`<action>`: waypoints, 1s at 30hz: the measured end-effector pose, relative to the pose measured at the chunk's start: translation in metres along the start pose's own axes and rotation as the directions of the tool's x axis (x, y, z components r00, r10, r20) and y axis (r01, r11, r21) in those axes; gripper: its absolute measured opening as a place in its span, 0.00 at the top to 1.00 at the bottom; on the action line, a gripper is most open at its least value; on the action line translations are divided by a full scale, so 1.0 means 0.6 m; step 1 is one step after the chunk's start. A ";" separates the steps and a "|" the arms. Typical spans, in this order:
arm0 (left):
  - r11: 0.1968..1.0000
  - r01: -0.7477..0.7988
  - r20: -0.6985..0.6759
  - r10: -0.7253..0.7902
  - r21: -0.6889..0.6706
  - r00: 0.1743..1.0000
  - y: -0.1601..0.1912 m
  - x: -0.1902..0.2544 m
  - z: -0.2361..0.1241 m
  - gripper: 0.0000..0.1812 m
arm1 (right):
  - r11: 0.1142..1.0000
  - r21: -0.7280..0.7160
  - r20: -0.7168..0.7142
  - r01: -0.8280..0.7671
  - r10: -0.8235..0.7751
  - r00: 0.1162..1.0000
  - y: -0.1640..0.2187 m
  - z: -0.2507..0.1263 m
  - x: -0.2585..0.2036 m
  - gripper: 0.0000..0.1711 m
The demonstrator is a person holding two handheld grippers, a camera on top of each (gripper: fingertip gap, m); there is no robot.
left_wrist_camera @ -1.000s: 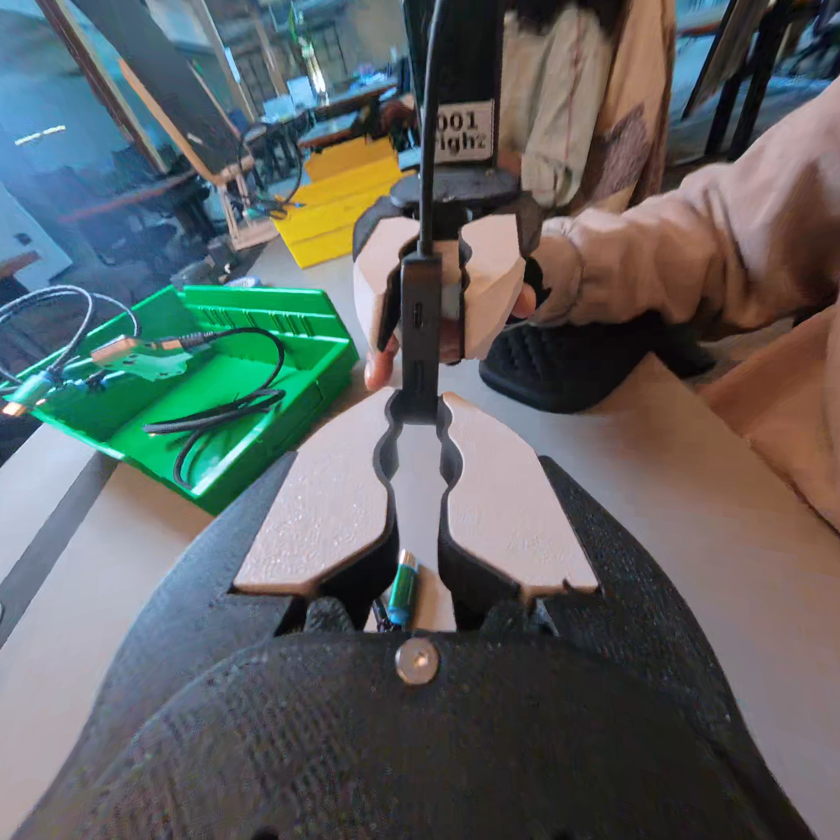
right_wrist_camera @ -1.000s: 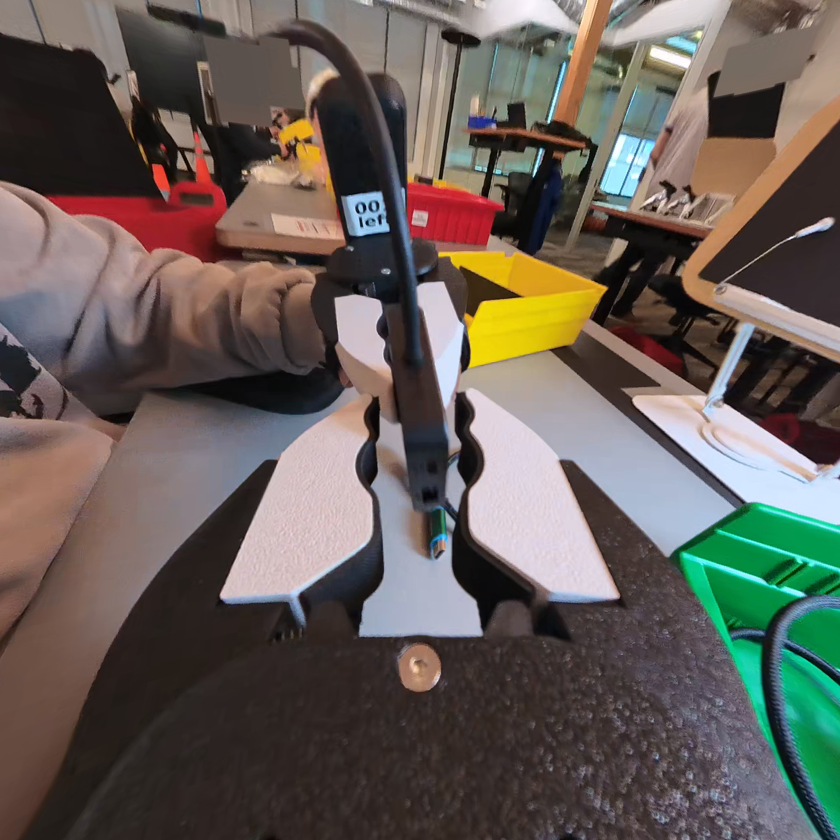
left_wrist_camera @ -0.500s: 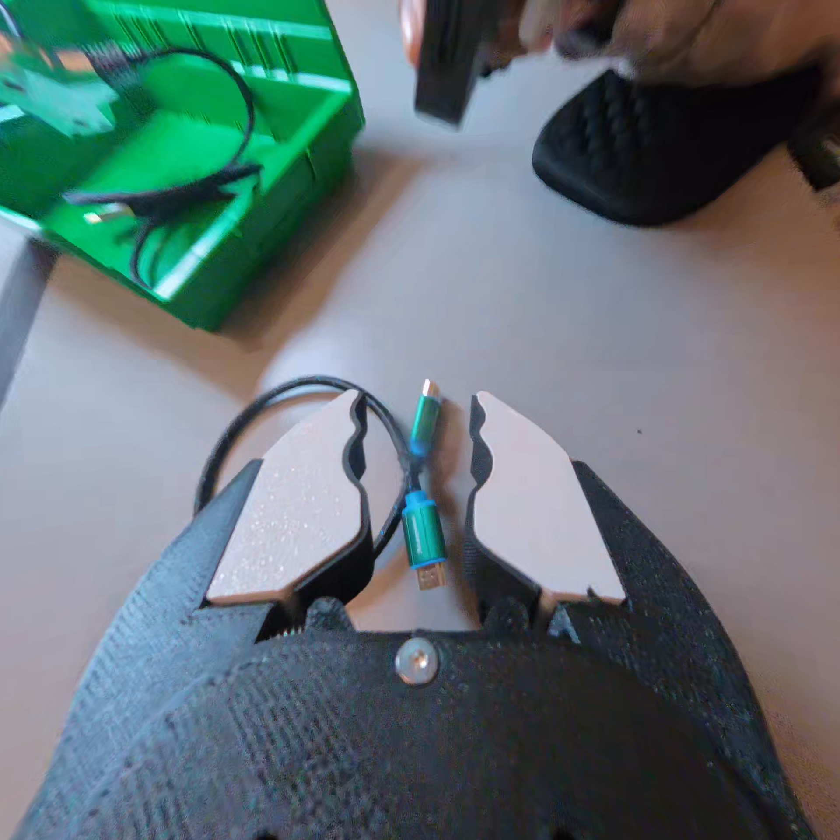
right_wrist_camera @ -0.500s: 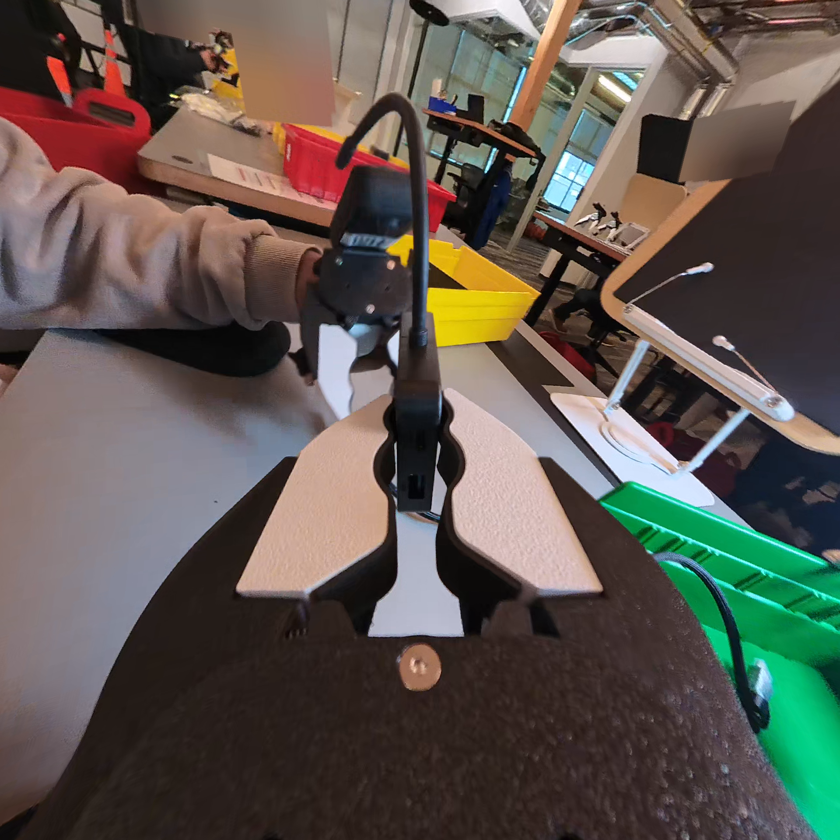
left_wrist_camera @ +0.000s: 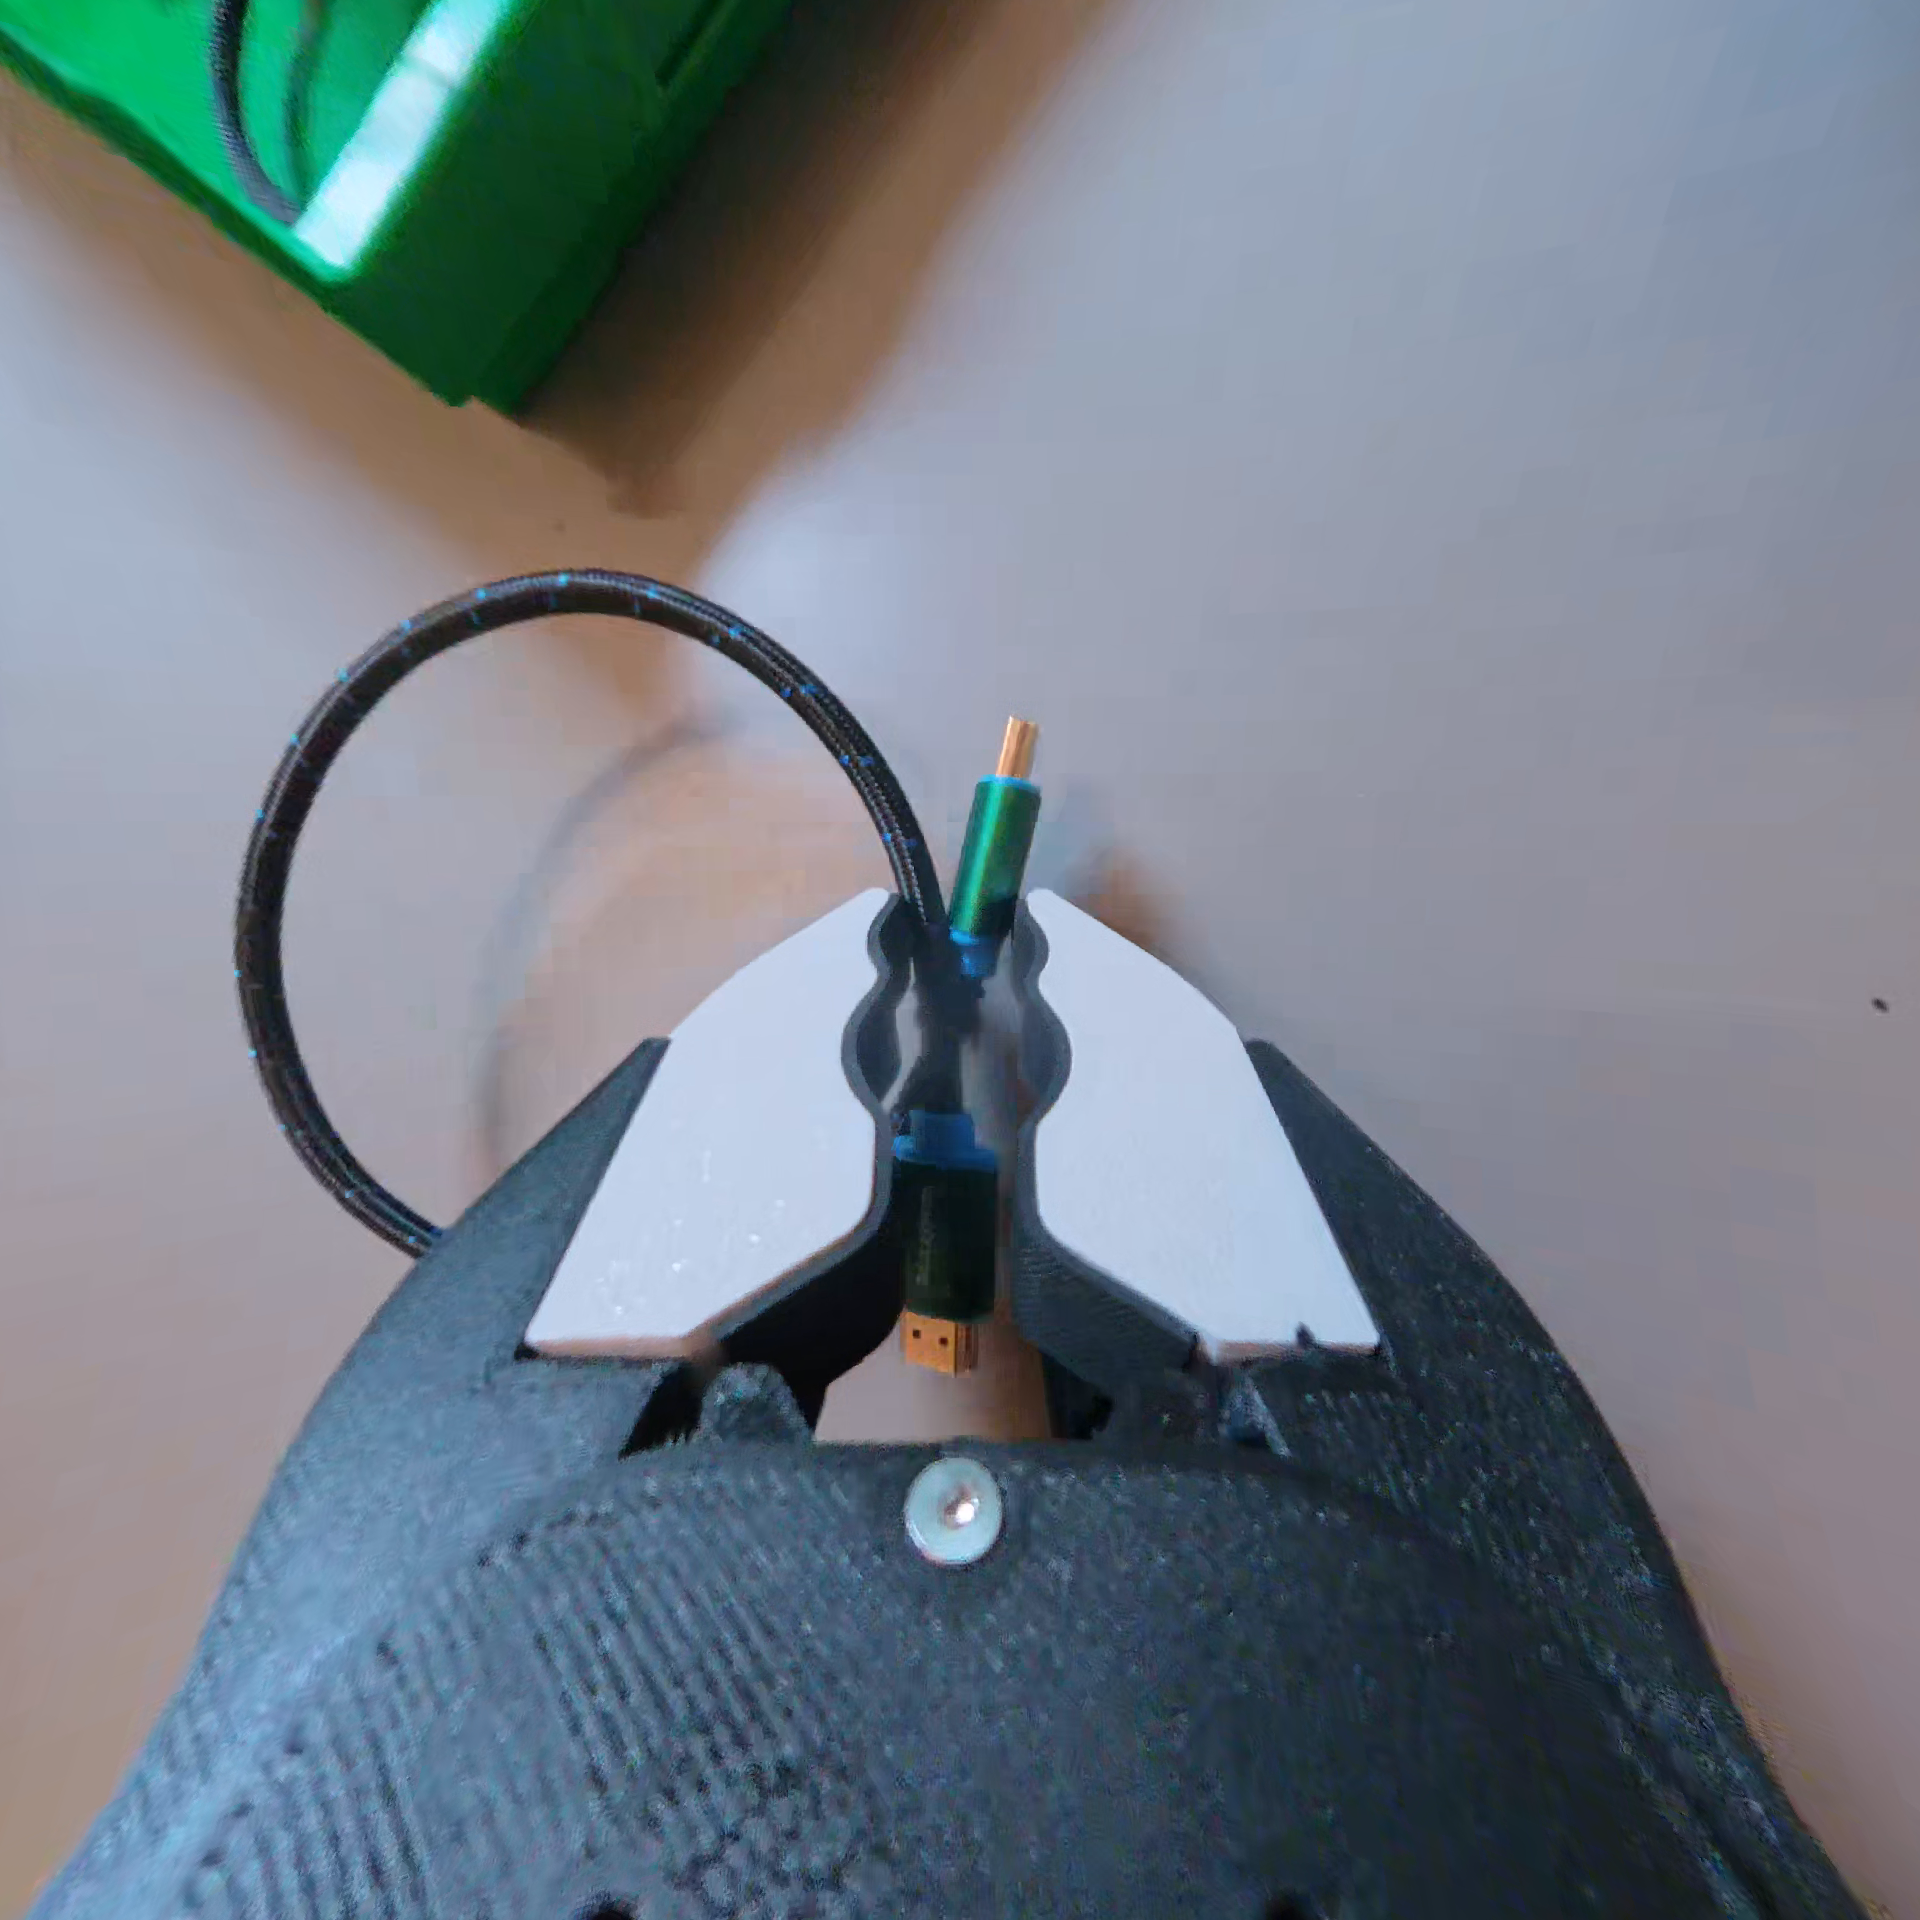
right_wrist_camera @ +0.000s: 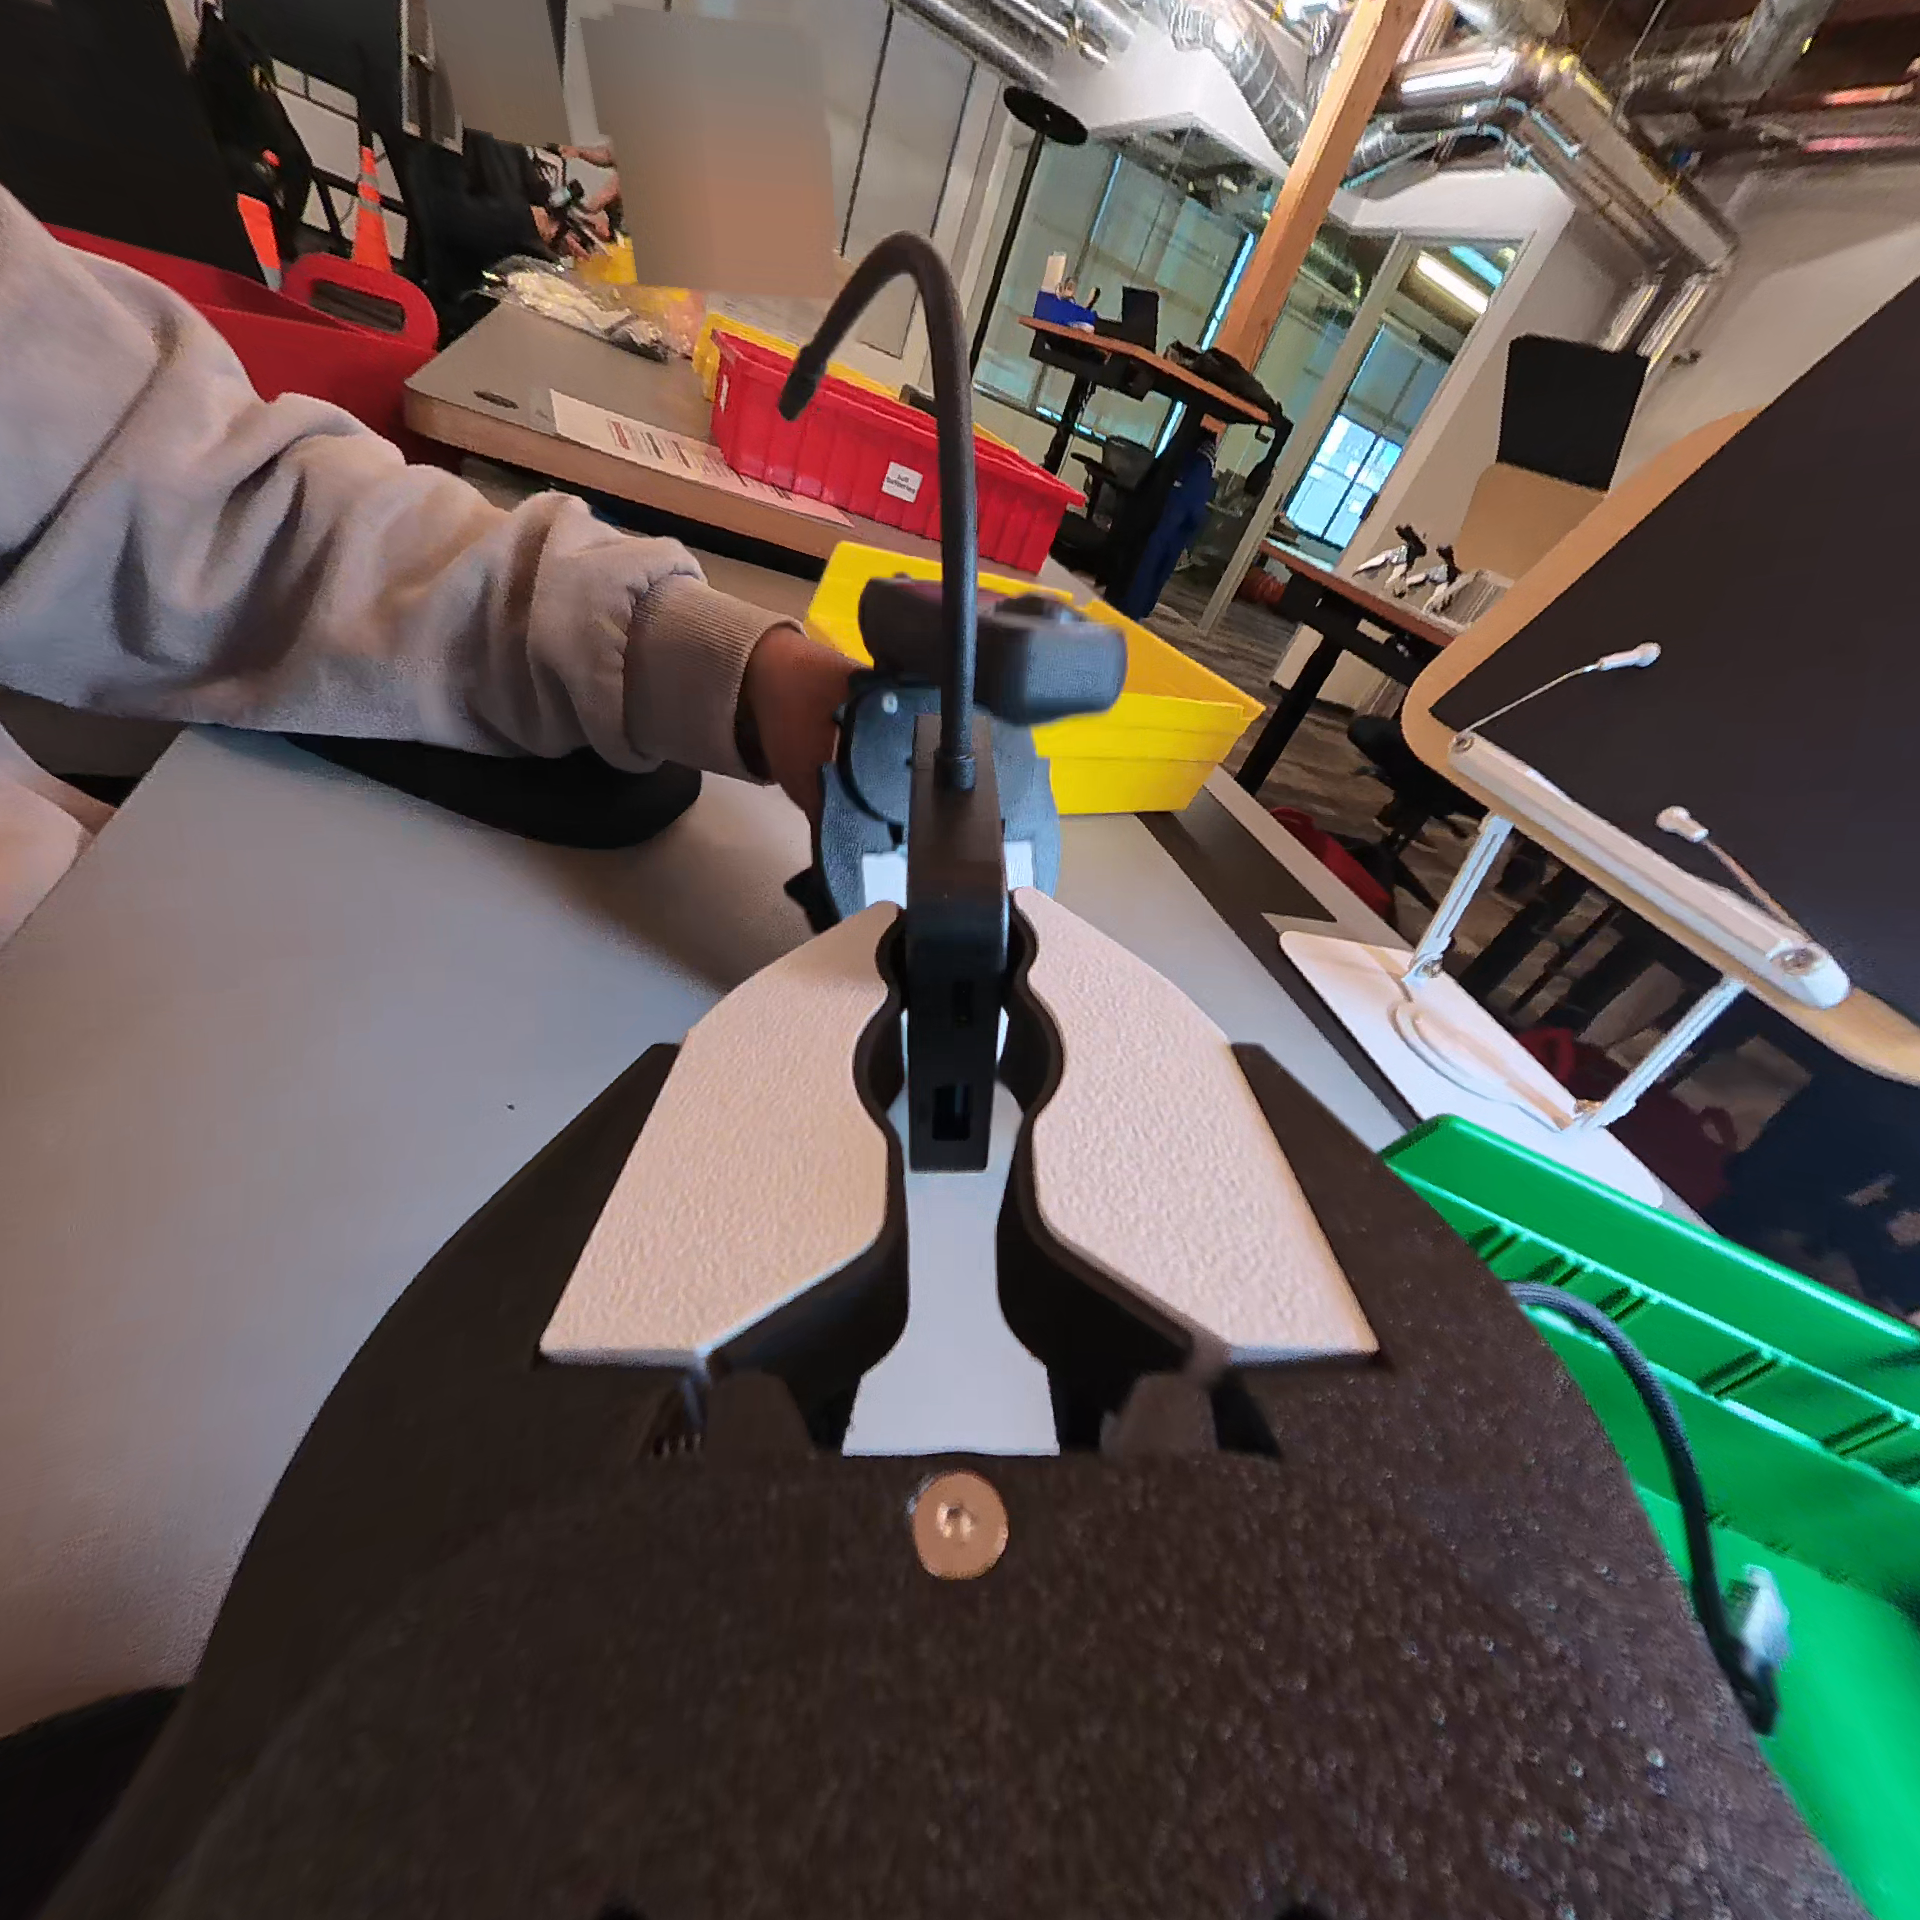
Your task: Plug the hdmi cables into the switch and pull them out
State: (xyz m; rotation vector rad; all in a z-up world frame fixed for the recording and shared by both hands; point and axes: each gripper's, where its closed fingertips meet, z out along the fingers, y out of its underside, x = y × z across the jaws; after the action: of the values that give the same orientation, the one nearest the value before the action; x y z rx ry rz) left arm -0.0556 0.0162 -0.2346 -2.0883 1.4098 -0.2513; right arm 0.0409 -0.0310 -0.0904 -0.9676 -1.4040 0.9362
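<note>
In the left wrist view my left gripper (left_wrist_camera: 964,920) points down at the table and is shut on the braided HDMI cable (left_wrist_camera: 312,852), pinching the blue collar of one green plug (left_wrist_camera: 995,847). That plug's gold tip sticks out past the fingertips. The cable's other green plug (left_wrist_camera: 940,1262) lies between the fingers near the palm. In the right wrist view my right gripper (right_wrist_camera: 956,920) is shut on the black switch (right_wrist_camera: 948,1039), held upright above the table with its black lead (right_wrist_camera: 961,499) curving up. The left gripper's body (right_wrist_camera: 862,769) shows behind it.
A green bin (left_wrist_camera: 436,260) sits at the far left of the left wrist view and at the right of the right wrist view (right_wrist_camera: 1714,1340), holding a black cable (right_wrist_camera: 1688,1507). A yellow bin (right_wrist_camera: 1153,717), a black pad (right_wrist_camera: 499,795), a white lamp base (right_wrist_camera: 1455,1039) and a person's sleeve (right_wrist_camera: 312,582) lie beyond. Some 20 centimeters of space lies between my two pairs of fingers.
My left gripper let go of the switch, swung down to the table and closed on the green-plugged cable. My right gripper kept its hold on the switch.
</note>
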 end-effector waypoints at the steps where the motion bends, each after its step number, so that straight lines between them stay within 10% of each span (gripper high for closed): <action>1: 0.999 0.027 0.040 -0.028 0.040 0.999 -0.005 -0.013 -0.016 0.89 | 1.000 0.000 -0.004 0.026 -0.026 1.000 -0.001 -0.003 0.000 0.92; 13: 0.951 -0.258 0.288 0.203 0.168 0.936 -0.127 0.052 -0.134 0.89 | 0.935 -0.101 -0.039 0.339 -0.345 0.938 -0.003 0.020 -0.032 0.92; 30: 0.976 -0.207 0.177 0.191 0.075 0.965 -0.101 0.074 -0.124 0.90 | 0.977 -0.154 0.077 0.149 -0.138 0.987 0.050 0.034 -0.042 0.92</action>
State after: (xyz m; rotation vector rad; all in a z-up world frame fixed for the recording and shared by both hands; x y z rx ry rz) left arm -0.0244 -0.0354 -0.1477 -1.8308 1.4624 -0.0552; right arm 0.0226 -0.0444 -0.1279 -0.9463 -1.6017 0.7623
